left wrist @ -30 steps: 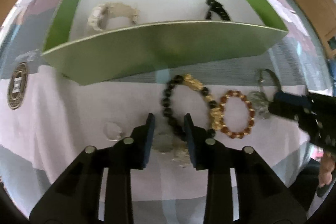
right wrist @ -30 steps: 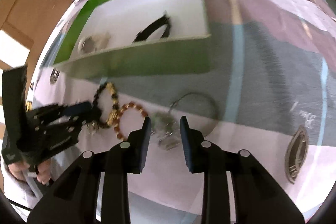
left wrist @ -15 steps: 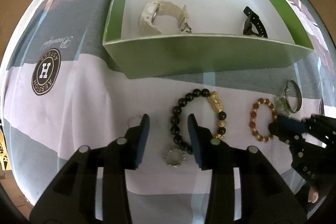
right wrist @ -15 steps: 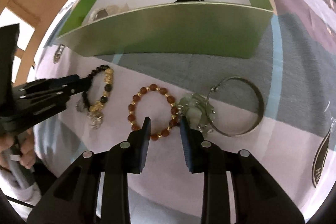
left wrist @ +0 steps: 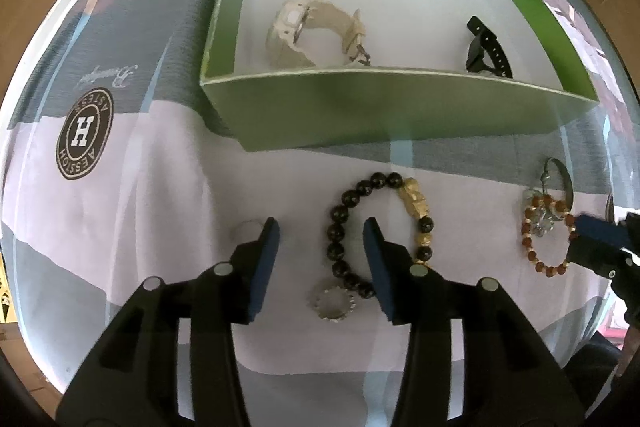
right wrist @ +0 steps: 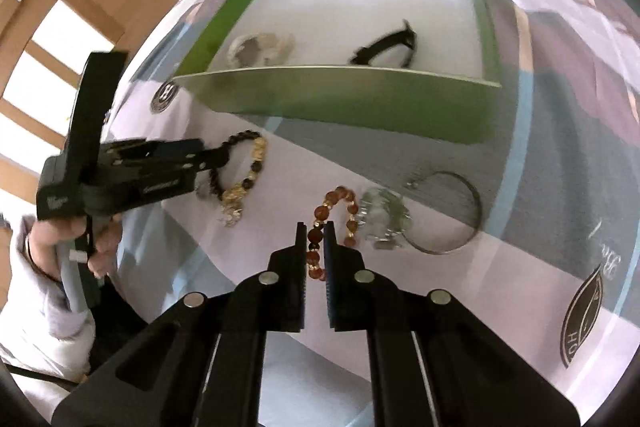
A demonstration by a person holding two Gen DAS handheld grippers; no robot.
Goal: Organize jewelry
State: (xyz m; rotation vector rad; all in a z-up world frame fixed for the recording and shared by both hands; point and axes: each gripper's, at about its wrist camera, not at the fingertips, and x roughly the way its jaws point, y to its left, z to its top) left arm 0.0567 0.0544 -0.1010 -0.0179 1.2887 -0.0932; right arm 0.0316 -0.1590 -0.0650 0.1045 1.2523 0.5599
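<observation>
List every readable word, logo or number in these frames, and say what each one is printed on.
"H" inside a ring reading "AESSION", upside down: round brown emblem on the bedsheet.
Cursive script above that emblem: upside down, unreadable.
Lettering on the left gripper's body: blurred.
Leaf-shaped emblem in the right wrist view: lettering unreadable.
No text visible on the green box.

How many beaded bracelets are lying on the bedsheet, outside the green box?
2. The black bead bracelet with gold charms lies in front of the open left claw. The reddish-brown bead bracelet lies farther right, one side pinched in the right claw.
</observation>
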